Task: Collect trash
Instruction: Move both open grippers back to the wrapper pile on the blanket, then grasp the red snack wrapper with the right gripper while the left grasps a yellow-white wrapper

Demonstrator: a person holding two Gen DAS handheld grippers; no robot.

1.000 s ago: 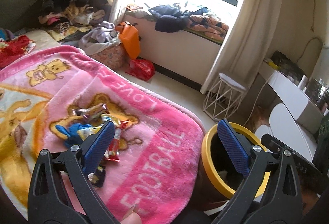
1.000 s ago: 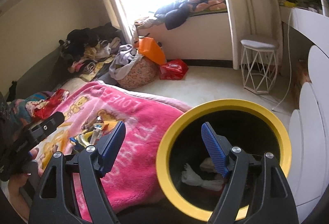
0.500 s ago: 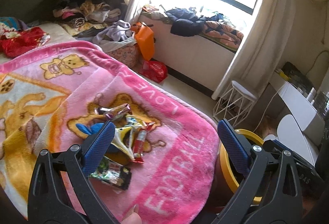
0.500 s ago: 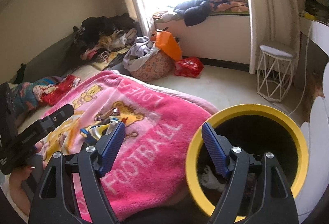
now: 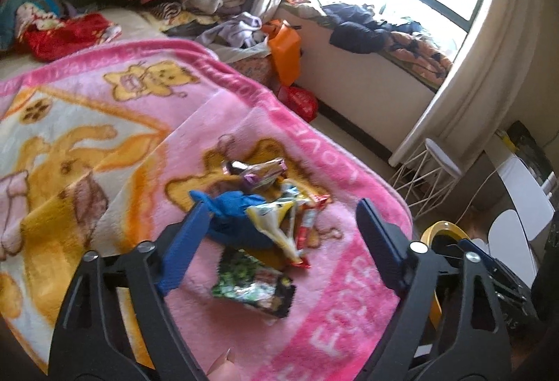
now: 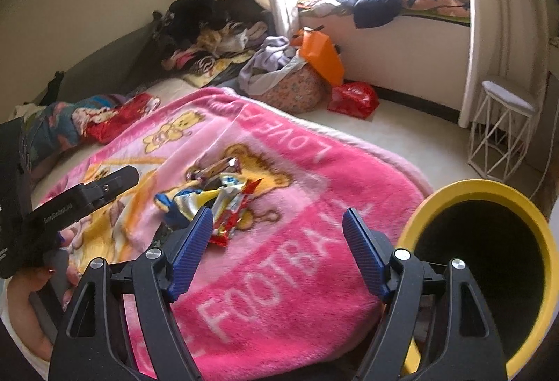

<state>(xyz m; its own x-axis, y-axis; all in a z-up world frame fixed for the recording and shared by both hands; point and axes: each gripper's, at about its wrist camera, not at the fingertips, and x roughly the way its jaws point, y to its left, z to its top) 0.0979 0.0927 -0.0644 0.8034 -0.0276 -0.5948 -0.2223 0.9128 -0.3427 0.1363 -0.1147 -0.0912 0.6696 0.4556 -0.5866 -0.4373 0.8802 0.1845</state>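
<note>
Two grippers over my pink blanket: left gripper closing above wrapper pile, nothing pinched; right gripper spread, empty; yellow bin near right.

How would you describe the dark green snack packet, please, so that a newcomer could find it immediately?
Start at the pink blanket with teddy bears, spread over the bed. Near its middle lies a small heap of wrappers around a blue glove. The dark green snack packet lies flat, apart from the heap on the near side, the only green and black one among them.
</note>
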